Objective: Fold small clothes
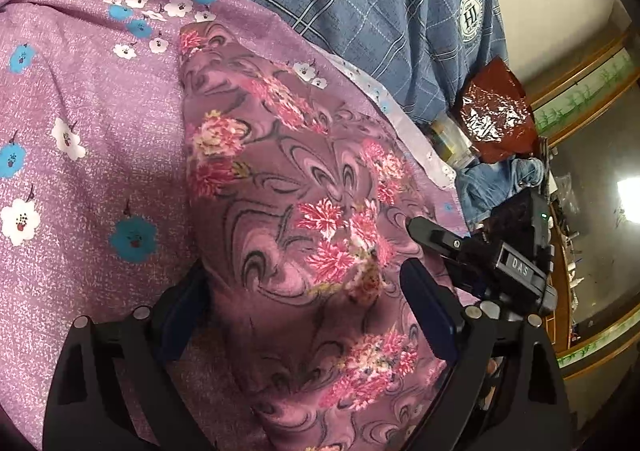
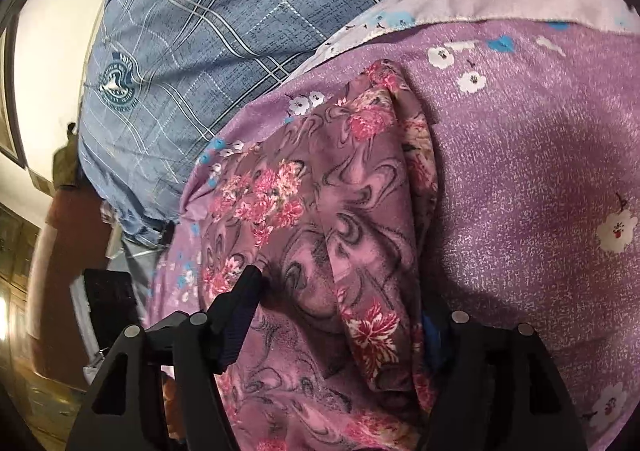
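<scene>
"DAS" on right gripper [image 1: 516, 267]; both sets of fingers released, astride floral cloth [image 1: 304, 211].

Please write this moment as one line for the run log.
stage: folding | item: floral garment on purple sheet | left gripper: open, astride garment | right gripper: astride garment fold, grip unclear

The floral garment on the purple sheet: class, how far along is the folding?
Done: the floral garment lies doubled, one layer lapping over another. In hand: the left hand-held gripper and right hand-held gripper straddle it, jaws apart. Left: the layers look uneven and still need tidying on the purple sheet.
</scene>
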A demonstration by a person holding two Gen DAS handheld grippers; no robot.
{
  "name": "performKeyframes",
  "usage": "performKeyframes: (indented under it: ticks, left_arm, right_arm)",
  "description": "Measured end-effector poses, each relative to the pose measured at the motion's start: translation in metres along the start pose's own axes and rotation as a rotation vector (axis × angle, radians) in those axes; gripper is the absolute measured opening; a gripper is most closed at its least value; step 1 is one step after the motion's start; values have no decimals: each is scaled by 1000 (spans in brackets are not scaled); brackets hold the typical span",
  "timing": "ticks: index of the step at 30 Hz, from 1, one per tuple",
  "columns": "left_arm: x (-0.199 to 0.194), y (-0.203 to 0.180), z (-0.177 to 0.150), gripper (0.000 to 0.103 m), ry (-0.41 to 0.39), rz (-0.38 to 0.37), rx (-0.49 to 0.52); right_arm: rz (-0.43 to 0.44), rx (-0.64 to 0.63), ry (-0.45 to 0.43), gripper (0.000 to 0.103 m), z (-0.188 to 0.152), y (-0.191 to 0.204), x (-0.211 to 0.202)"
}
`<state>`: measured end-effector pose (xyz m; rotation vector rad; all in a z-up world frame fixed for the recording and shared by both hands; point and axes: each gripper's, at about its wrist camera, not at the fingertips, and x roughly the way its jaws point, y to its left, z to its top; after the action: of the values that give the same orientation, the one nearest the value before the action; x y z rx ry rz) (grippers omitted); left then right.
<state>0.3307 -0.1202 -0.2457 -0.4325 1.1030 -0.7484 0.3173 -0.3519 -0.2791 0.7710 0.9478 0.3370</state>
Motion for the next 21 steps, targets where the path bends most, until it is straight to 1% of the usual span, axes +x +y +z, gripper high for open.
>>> performKeyframes:
  ticks: [1,3,4,5,6,7,9,11,12,13,14,16,17,18,19,21]
  left_arm:
    - [0,1,1,94,-4,0,-4]
    - [1,1,1,93,-11,-5,-15]
    - [0,2,1,93,-17,-9,-25]
    - [-1,2,1,89,-27,-15,-38]
    - [-2,1,2,82,-38,-19,-42]
    - [-3,0,1,78,-42,-15,-37]
    - [-6,-3,1,58,-50,10,-15]
    - [-10,-4,2,47,-65,17,-6]
    - [-12,-5,3,46,-74,11,-5]
    - [-14,-5,3,46,-79,6,-5]
    - [-14,-6,4,46,-81,10,-2]
    - [-11,-4,4,54,-64,36,-10]
    - [-6,-2,4,65,-46,39,-26]
    - [-2,2,4,69,-25,37,-41]
    - [0,6,4,69,-11,35,-60]
    - [-1,9,4,69,-22,10,-84]
  right_arm:
    - [-18,-10,-6,61,-1,3,2]
    - [-46,-26,-19,47,-3,7,1]
    - [-55,-35,-28,45,-3,7,-2]
    - [-61,-45,-36,42,-3,9,-4]
    - [-68,-54,-45,39,-4,10,-7]
    - [-75,-62,-51,39,-4,12,-8]
    - [-105,-92,-66,36,-5,18,-12]
    - [-141,-123,-79,36,-6,26,-14]
    - [-182,-151,-88,37,-7,32,-15]
    - [-211,-170,-91,40,-8,36,-15]
    - [-226,-182,-89,46,-9,38,-13]
    - [-264,-204,-76,53,-9,36,-11]
    - [-265,-203,-76,58,-8,33,-12]
    - [-259,-188,-81,62,-5,28,-15]
    - [-246,-166,-96,63,-3,22,-19]
    - [-204,-93,-158,63,4,7,-30]
